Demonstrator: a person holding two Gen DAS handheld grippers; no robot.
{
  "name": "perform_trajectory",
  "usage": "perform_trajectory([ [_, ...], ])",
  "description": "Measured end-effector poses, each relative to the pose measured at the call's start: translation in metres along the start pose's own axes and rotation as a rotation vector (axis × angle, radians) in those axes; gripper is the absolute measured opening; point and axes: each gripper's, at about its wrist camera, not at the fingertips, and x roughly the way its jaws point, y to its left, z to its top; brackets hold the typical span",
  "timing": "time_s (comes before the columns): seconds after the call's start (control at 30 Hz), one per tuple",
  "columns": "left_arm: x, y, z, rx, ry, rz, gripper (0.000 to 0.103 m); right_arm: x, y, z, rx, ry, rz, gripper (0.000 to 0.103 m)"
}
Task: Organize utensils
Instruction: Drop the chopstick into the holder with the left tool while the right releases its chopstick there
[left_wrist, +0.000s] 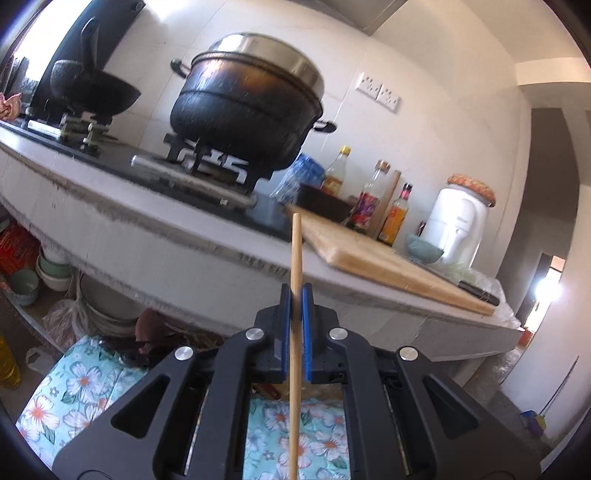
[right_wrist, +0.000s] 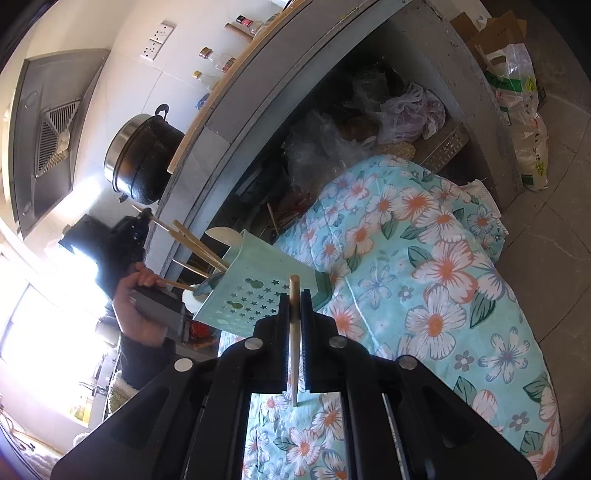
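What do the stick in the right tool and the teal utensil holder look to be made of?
The stick, clamped in the right tool: probably bamboo or light wood, pale tan and matte. The utensil holder: likely moulded plastic, smooth and evenly teal, with clean star and gourd cutouts in its wall.

Home kitchen: gas stove (left_wrist: 207, 173), pot (left_wrist: 251, 103), range hood (right_wrist: 48, 140).
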Motion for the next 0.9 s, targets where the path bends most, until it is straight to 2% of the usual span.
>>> perform_trajectory([
  [0.17, -0.005, 0.007, -0.007, 0.013, 0.021, 0.017, 0.005, -0.001, 0.001, 0.001, -0.008, -0.003, -0.003, 0.006],
  [0.27, -0.017, 0.005, -0.009, 0.029, 0.025, -0.001, 0.005, -0.001, 0.002, 0.001, -0.009, 0.001, -0.001, 0.006],
  [0.3, -0.022, 0.004, -0.011, 0.038, 0.023, -0.012, 0.009, -0.001, 0.003, 0.001, -0.015, 0.001, -0.002, 0.006],
  [0.33, -0.028, 0.003, -0.013, 0.046, 0.023, -0.019, 0.02, -0.002, 0.005, 0.001, -0.021, -0.001, -0.001, 0.006],
  [0.4, -0.042, 0.0, -0.015, 0.061, 0.026, -0.027, 0.032, -0.006, 0.01, 0.001, -0.035, -0.009, 0.002, 0.006],
  [0.47, -0.059, -0.001, -0.015, 0.074, 0.022, -0.046, 0.036, -0.013, 0.02, 0.004, -0.062, -0.028, 0.008, 0.006],
  [0.6, -0.099, 0.003, -0.017, 0.099, 0.026, -0.058, 0.061, -0.032, 0.053, 0.018, -0.156, -0.073, 0.053, 0.006],
  [0.73, -0.138, 0.021, -0.035, 0.134, 0.099, -0.019, 0.074, -0.049, 0.099, 0.037, -0.269, -0.117, 0.133, 0.006],
  [0.9, -0.169, 0.043, -0.078, 0.203, 0.246, 0.076, 0.083, -0.056, 0.168, 0.062, -0.432, -0.188, 0.199, 0.006],
])
